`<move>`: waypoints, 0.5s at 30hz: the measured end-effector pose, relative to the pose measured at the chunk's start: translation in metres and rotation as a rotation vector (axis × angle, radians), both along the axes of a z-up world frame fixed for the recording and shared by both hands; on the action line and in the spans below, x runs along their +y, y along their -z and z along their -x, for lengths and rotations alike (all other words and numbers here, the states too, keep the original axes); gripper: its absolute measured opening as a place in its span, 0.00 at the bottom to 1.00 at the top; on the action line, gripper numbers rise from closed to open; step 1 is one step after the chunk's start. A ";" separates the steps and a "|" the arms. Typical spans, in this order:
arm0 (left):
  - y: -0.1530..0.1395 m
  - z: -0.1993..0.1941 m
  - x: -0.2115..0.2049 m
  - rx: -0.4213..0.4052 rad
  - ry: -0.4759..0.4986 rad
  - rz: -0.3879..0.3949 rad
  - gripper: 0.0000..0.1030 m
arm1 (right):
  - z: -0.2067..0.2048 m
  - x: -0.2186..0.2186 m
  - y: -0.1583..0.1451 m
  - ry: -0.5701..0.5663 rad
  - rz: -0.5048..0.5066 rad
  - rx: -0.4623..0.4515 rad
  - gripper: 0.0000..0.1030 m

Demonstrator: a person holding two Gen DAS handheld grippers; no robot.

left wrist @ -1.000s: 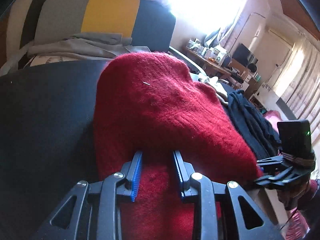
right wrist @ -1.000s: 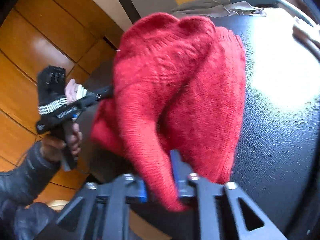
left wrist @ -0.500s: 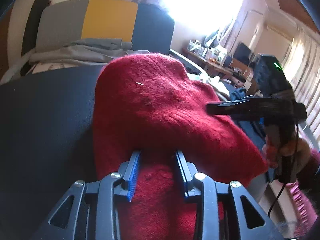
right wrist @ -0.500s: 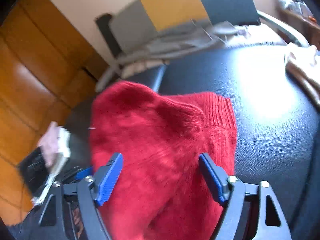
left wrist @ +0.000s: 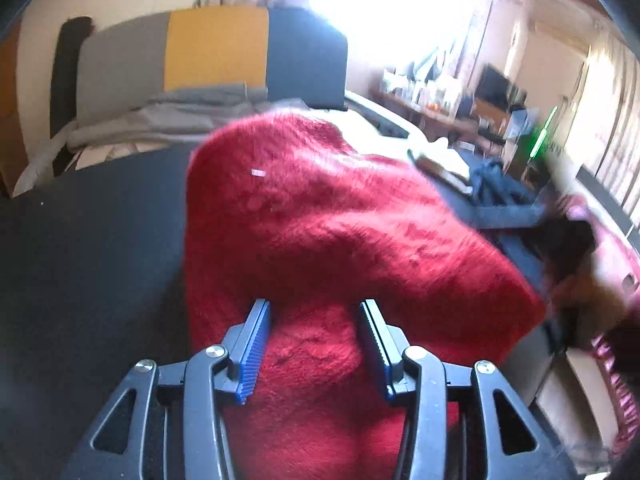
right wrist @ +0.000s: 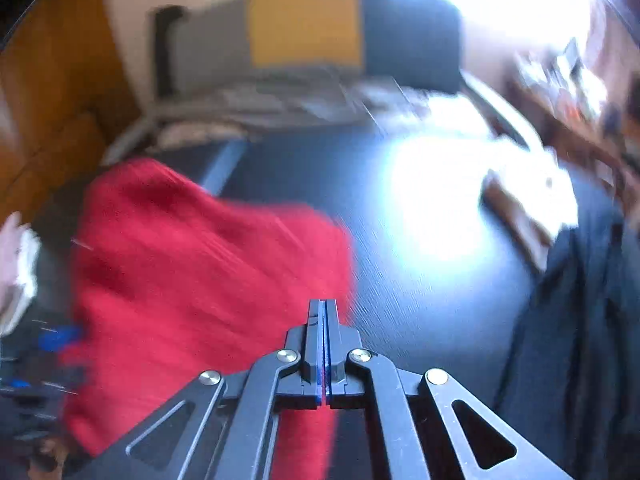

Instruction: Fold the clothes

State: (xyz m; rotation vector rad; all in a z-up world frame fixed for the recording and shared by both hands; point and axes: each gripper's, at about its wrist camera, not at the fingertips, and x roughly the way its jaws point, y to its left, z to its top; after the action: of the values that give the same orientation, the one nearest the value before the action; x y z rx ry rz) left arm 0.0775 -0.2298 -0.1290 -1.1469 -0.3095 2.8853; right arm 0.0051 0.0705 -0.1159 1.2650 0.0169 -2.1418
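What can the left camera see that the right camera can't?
Only the left camera shows the left gripper, open around the fluffy red sweater, and a desk far back. Only the right camera shows the right gripper, shut with nothing in it, and the wooden wall. Both show the sweater, the dark table, and the yellow and gray cushion.

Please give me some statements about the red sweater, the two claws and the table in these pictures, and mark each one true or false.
1. The left claw stands open around a fold of the red sweater. True.
2. The right claw is wide open. False: its fingers are pressed together, with nothing visible between them.
3. The sweater lies on a white table. False: the table is black.
4. A dark blue garment lies to the right of the sweater. True.
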 end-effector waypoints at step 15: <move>-0.009 -0.026 -0.037 0.080 -0.091 -0.168 0.46 | 0.007 -0.010 -0.033 -0.168 0.367 -0.214 0.79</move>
State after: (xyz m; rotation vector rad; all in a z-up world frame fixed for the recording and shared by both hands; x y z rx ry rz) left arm 0.1039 -0.2666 -0.1203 -1.0141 -0.6026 2.9043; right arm -0.0024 0.0608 -0.0831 1.2178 -0.3332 -1.7585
